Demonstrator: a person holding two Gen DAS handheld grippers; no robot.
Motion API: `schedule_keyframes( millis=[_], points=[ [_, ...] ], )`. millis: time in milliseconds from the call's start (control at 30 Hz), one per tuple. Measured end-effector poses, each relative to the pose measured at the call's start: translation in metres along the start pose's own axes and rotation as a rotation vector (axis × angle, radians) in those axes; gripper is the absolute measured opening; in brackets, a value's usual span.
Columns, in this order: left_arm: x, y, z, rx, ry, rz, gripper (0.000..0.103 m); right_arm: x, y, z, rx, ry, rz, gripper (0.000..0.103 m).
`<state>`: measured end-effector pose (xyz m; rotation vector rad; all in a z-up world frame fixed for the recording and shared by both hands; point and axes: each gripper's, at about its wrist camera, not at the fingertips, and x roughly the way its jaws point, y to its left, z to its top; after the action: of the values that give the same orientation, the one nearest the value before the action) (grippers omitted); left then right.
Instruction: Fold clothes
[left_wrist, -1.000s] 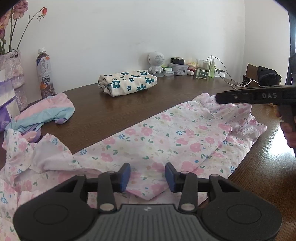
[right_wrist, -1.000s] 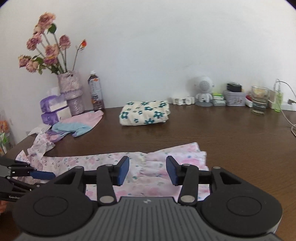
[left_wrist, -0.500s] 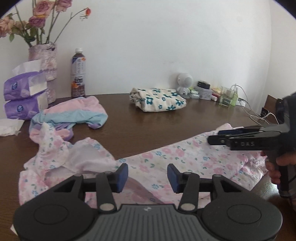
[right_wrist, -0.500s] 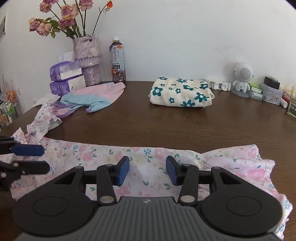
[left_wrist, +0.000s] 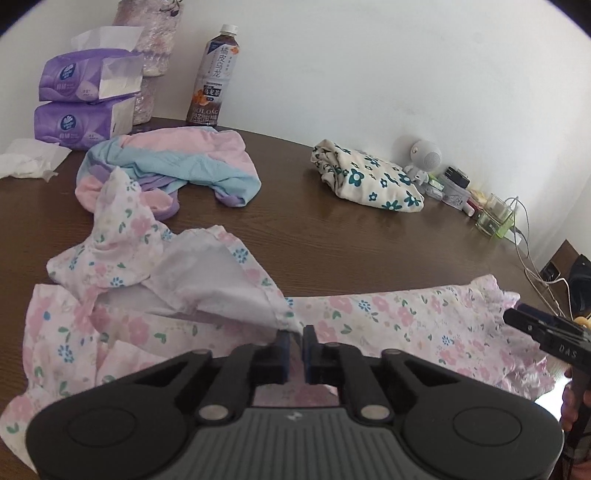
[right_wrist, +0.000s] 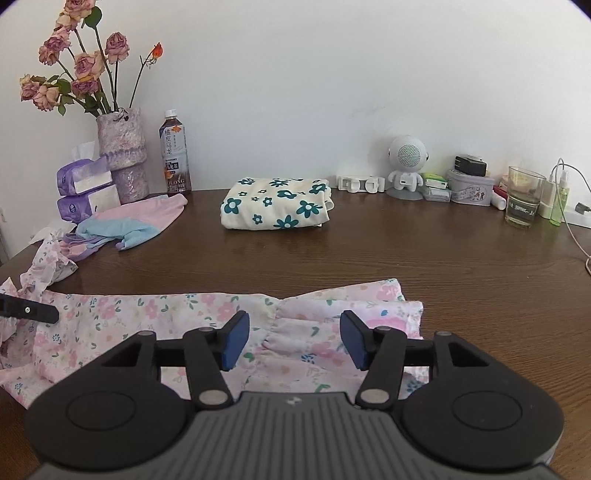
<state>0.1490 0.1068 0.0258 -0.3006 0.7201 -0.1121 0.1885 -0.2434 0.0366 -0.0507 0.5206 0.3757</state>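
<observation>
Directly ahead of your left gripper (left_wrist: 294, 345), the two blue pads are closed together on a folded-back hem of the pink floral cotton garment (left_wrist: 388, 325), pinching the fabric and lifting its white underside off the table. Your right gripper (right_wrist: 291, 341) hovers over the opposite, gathered end of the same garment (right_wrist: 184, 314); its jaws are opening, the pads stand well apart, and the cloth lies beneath them without being pressed.

The garment lies spread across the near edge of the dark brown wood-grain table (right_wrist: 406, 251), with one ruffled end bunched up at the left side.

Beyond it, count three garments on the surface in total: the floral one in work, one crumpled pink, blue and lilac garment (right_wrist: 136, 221) at the left, and one folded cream bundle printed with teal flowers (right_wrist: 275, 208) near the middle rear.

Along the plain white wall (right_wrist: 314, 81) stand two stacked purple tissue packs (right_wrist: 85, 192), one mottled lilac vase of dried pink roses (right_wrist: 122, 155), one brown tea bottle (right_wrist: 174, 153), one small white robot-shaped speaker (right_wrist: 406, 166), one grey tin (right_wrist: 469, 186), one clear drinking glass (right_wrist: 524, 197) and one green spray bottle (right_wrist: 559, 199). One crumpled white tissue (left_wrist: 29, 162) lies just beside the packs.
</observation>
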Motion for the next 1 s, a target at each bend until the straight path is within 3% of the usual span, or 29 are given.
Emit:
schedule_keyframes(
  millis=[200,433,533,567,600,700,767,867,1000],
  points=[
    [-0.002,-0.006,0.012,0.005,-0.072,0.027,0.001,-0.003,-0.010,-0.007,0.007,0.012,-0.012,0.057],
    [0.017,-0.004,0.011,0.017,-0.038,0.058,0.002,-0.001,-0.006,-0.012,-0.024,0.027,-0.018,0.057],
    [0.011,-0.002,0.007,0.009,-0.031,0.071,0.014,0.000,-0.004,-0.013,-0.036,0.036,-0.025,0.057],
    [0.004,-0.003,0.005,0.020,-0.048,0.071,0.023,0.000,-0.004,-0.014,-0.037,0.035,-0.026,0.057],
    [-0.004,-0.004,0.002,0.034,-0.066,0.074,0.029,0.000,-0.004,-0.014,-0.035,0.031,-0.025,0.057],
    [-0.029,-0.016,-0.012,0.109,-0.124,0.090,0.029,-0.004,-0.005,-0.013,-0.029,0.008,-0.015,0.057],
    [-0.036,-0.031,-0.020,0.182,-0.138,0.055,0.029,-0.007,-0.004,-0.012,-0.029,-0.006,-0.006,0.057],
    [-0.030,-0.058,-0.027,0.295,-0.100,-0.024,0.012,-0.011,0.004,-0.010,-0.042,-0.028,0.039,0.057],
    [-0.010,-0.087,-0.036,0.419,-0.055,-0.028,0.011,-0.016,0.022,-0.011,-0.090,-0.035,0.099,0.056]
  ],
)
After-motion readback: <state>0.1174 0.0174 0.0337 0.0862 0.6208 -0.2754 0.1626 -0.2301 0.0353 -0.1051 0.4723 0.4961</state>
